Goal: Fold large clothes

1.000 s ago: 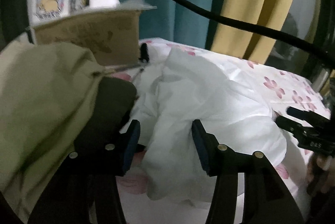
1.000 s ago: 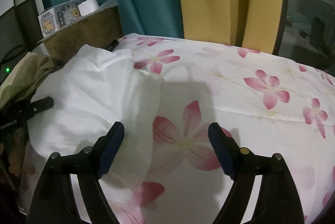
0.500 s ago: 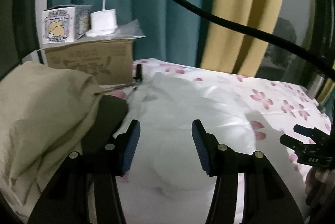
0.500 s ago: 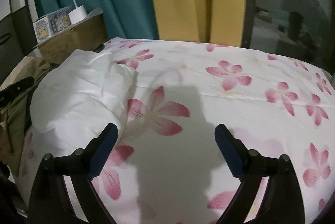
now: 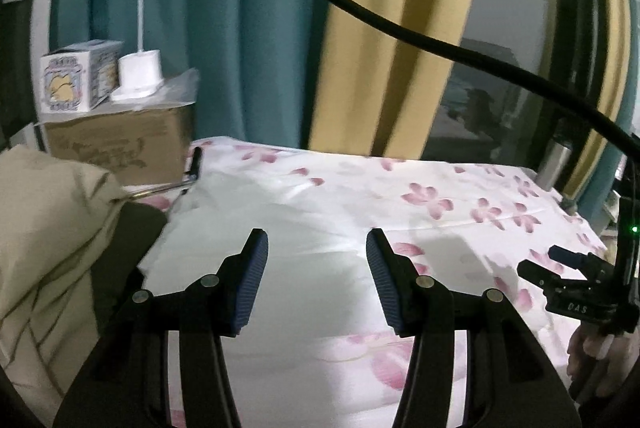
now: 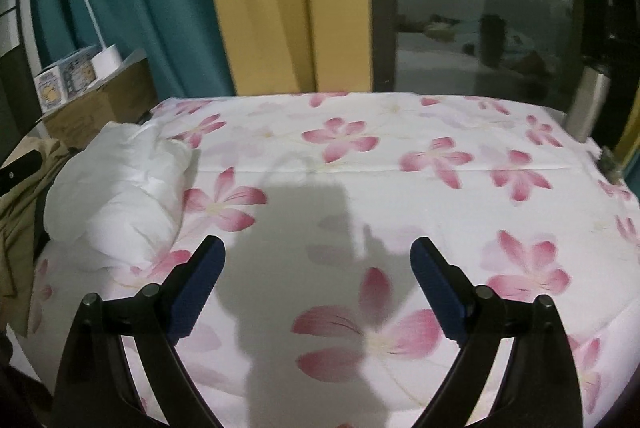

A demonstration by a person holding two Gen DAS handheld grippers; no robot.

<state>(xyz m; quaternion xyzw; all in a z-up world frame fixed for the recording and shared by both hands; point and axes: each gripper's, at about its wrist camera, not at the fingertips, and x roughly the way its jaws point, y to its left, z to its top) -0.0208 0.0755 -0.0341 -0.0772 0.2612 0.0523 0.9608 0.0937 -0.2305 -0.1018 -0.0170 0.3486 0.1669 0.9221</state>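
A crumpled white garment (image 5: pixel 288 211) lies on the left side of the flower-print bed sheet (image 5: pixel 440 195). My left gripper (image 5: pixel 316 240) hovers above it, open, with nothing between its blue pads. In the right wrist view the white garment (image 6: pixel 120 195) sits left of and beyond my right gripper (image 6: pixel 317 244). That gripper stands wide open over the bare sheet (image 6: pixel 400 167) and holds nothing. In the left wrist view the right gripper (image 5: pixel 560 264) shows at the right edge, held by a hand (image 5: pixel 592 356).
A khaki garment (image 5: pixel 48 228) is heaped at the left over a dark cloth (image 5: pixel 132 228). Behind it stands a cardboard box (image 5: pixel 116 147) bearing a white lamp (image 5: pixel 140 75) and a small printed carton (image 5: pixel 76 75). Teal and yellow curtains hang behind. A black cable (image 5: pixel 360 7) crosses the view.
Both grippers have drawn back and risen, so the white garment looks smaller and farther off. The right jaws have widened. Nothing was taken hold of.
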